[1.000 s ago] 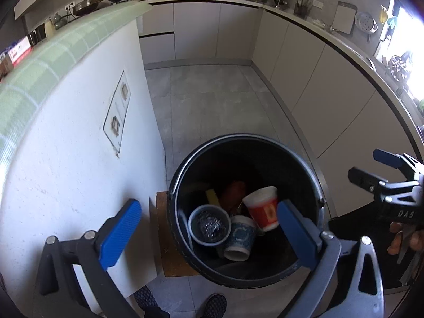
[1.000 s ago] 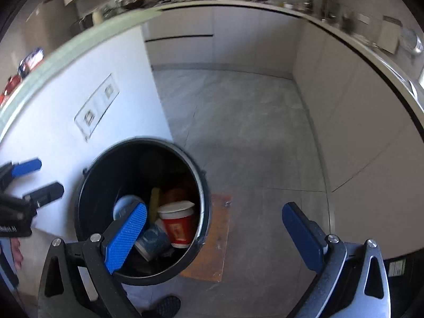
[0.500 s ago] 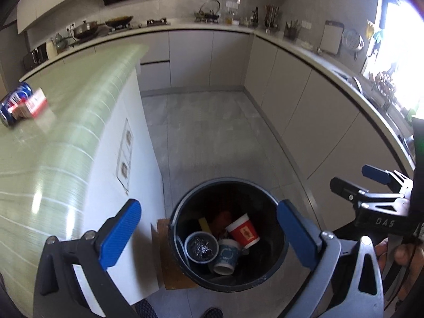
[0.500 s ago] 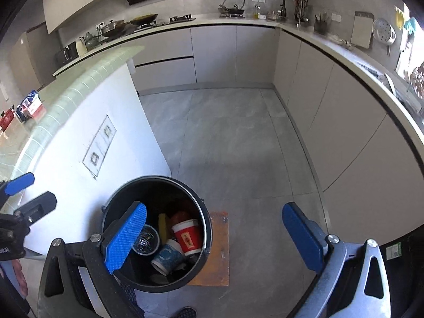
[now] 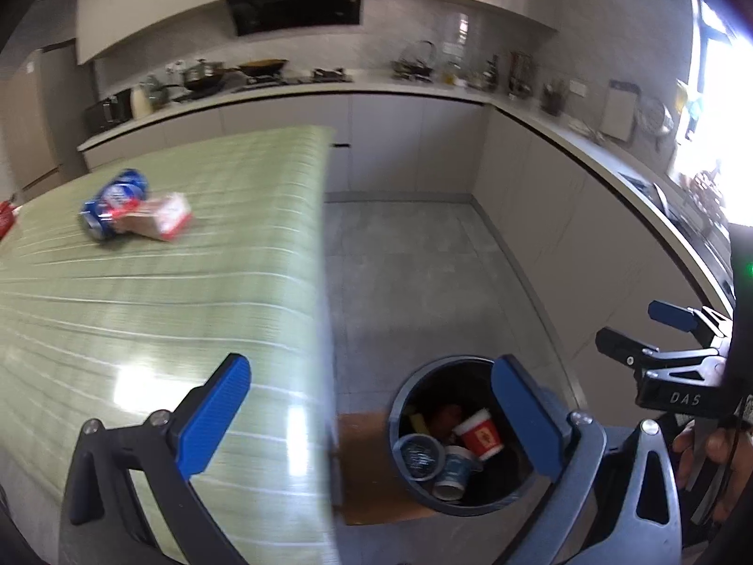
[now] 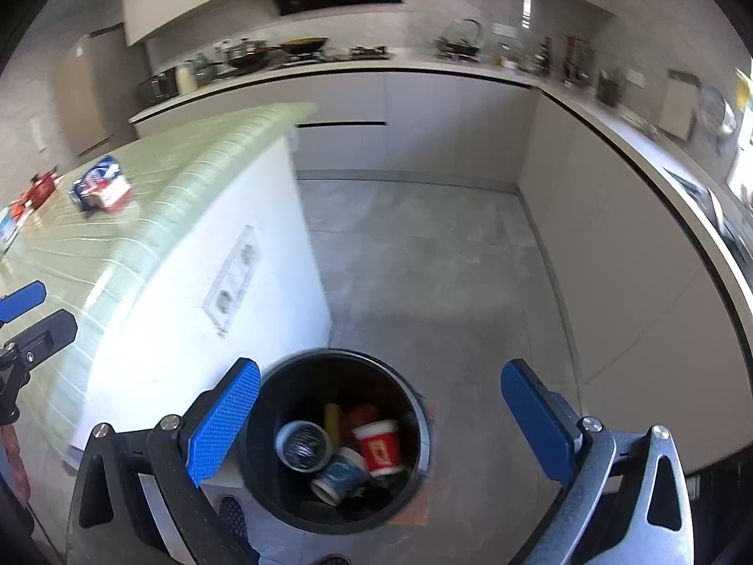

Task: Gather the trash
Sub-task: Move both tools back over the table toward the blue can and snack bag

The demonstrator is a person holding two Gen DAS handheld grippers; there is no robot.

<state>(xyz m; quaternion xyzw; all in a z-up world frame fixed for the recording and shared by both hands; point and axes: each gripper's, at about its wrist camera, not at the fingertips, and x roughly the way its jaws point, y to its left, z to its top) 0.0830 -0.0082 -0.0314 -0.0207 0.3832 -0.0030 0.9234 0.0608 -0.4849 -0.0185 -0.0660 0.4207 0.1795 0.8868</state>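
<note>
On the green desk (image 5: 155, 292) at 10 o'clock lie a blue can (image 5: 113, 200) touching a carton (image 5: 160, 216), while both the left hand-held gripper (image 5: 372, 416) and right hand-held gripper (image 6: 381, 416) gape wide and empty above the black bin (image 6: 287, 386) holding paper cups (image 6: 379, 447).

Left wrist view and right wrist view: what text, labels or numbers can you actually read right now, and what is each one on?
"DAS": white letters on the black body of the right gripper, seen in the left wrist view.
Blue can on the green counter: print blurred, unreadable.
Pink carton beside it: blurred, unreadable.
Red paper cup in the black bin: a yellow mark, too small to read.
Nothing else legible.
</note>
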